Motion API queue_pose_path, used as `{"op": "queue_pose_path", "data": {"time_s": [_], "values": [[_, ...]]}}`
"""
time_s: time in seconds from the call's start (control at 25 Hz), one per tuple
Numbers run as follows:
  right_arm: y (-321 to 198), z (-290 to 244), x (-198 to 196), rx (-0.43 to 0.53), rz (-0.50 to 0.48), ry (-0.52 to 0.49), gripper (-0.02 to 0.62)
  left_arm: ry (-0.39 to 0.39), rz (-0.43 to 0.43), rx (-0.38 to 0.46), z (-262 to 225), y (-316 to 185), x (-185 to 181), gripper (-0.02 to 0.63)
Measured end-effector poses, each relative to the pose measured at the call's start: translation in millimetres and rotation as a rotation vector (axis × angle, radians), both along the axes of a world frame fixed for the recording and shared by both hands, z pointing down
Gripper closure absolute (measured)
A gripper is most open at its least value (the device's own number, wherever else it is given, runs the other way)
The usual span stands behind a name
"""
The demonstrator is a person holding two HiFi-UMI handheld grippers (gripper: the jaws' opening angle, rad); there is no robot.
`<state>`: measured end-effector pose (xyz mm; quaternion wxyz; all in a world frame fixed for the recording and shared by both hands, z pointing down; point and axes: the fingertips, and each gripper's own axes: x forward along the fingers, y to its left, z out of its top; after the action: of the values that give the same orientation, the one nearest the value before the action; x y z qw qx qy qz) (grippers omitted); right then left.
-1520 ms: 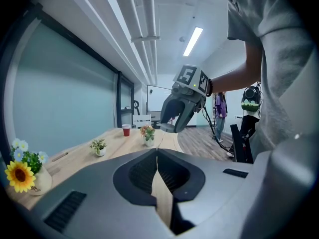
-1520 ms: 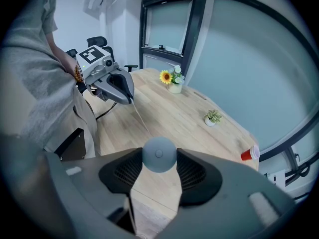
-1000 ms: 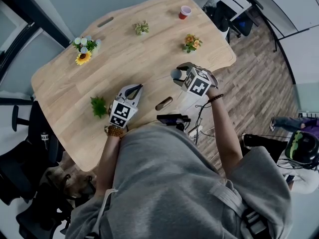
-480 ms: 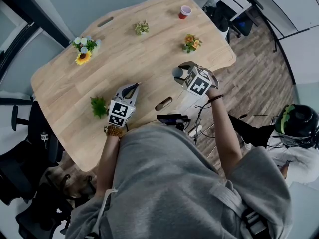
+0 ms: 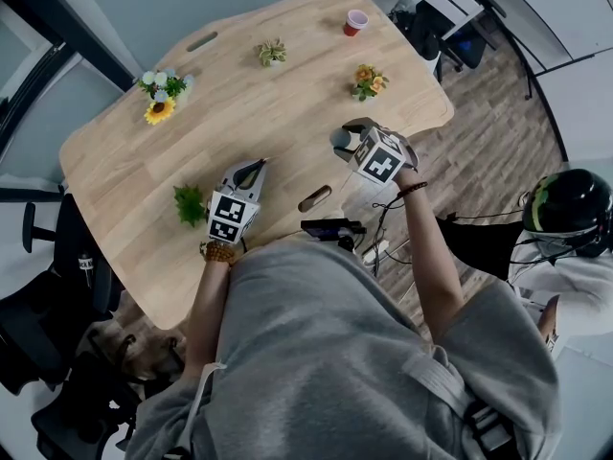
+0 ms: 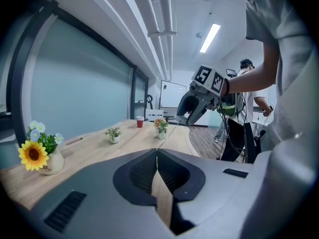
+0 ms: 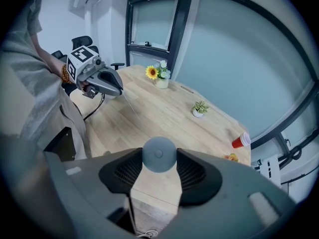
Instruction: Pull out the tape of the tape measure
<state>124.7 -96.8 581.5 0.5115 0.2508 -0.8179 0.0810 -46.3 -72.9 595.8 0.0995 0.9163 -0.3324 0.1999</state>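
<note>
Right gripper view, round grey tape measure [image 7: 159, 154]

The tape measure [image 7: 159, 154] is a small round grey-blue case with a dot at the centre of its face. It is clamped by its edges in the right tongs [image 7: 159, 159], above the worktop [image 7: 169, 111]. Its tape [image 6: 167, 137] stretches out as a thin pale line to the closed left tongs [image 6: 157, 153].

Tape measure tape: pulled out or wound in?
Pulled out: a thin tape runs from the tape measure in the right gripper to the left gripper.
</note>
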Motion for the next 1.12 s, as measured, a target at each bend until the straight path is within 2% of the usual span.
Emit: {"op": "queue_pose_path", "data": {"time_s": [0.68, 1.12], "values": [[-2.6, 5.5, 4.6, 0.003, 0.022, 0.006, 0.371, 0.001, 0.000, -0.012, -0.3, 0.6, 0.0, 0.594], [-10.3, 5.4, 33.1, 0.026, 0.091, 0.046, 0.371, -0.003, -0.118, -0.062, 9.7, -9.7, -25.0, 0.594]]}}
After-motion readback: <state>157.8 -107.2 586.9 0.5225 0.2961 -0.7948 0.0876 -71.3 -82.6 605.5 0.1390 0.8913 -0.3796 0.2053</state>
